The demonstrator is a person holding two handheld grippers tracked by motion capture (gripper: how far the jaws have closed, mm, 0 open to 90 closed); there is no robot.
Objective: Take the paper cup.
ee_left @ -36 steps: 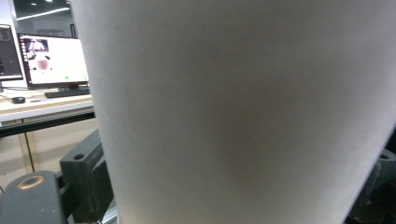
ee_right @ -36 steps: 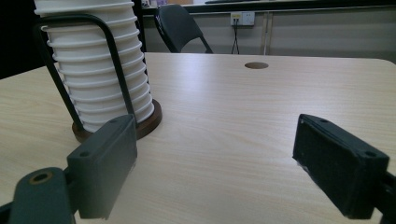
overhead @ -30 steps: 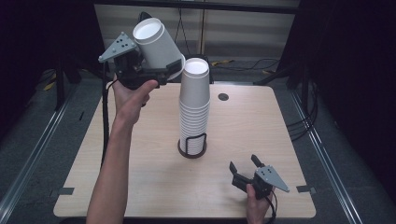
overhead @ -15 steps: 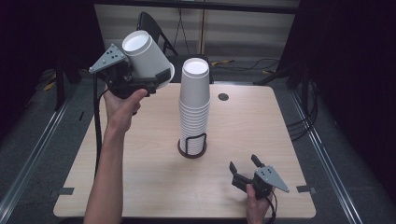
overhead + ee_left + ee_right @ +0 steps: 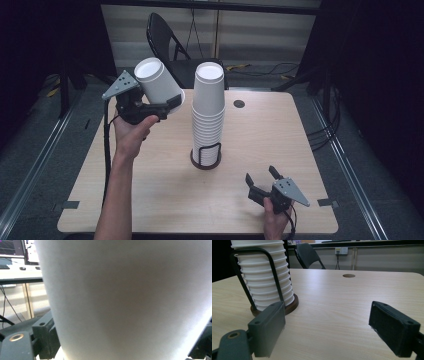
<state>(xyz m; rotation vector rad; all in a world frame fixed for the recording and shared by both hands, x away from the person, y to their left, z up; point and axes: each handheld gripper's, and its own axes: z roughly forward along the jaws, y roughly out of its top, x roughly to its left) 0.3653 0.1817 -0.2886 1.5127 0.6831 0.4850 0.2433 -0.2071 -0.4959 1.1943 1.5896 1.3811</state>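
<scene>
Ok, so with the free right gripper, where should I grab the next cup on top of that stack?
Grip the top cup by its side wall just under the rim, one jaw on each side, coming in level from the right gripper's side. The stack stands upright in a wire holder, so the top cup should lift straight up. The left gripper already holds one paper cup.

High view overhead; right gripper view low, sharing cup stack

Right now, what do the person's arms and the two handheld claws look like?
Both forearms are bare, no sleeves visible. The left claw and right claw are black, each topped by a grey three-cornered plate with small dark holes. A black cable trails down from the left one. In the right gripper view, the jaws are blocky black pads with screw holes.
</scene>
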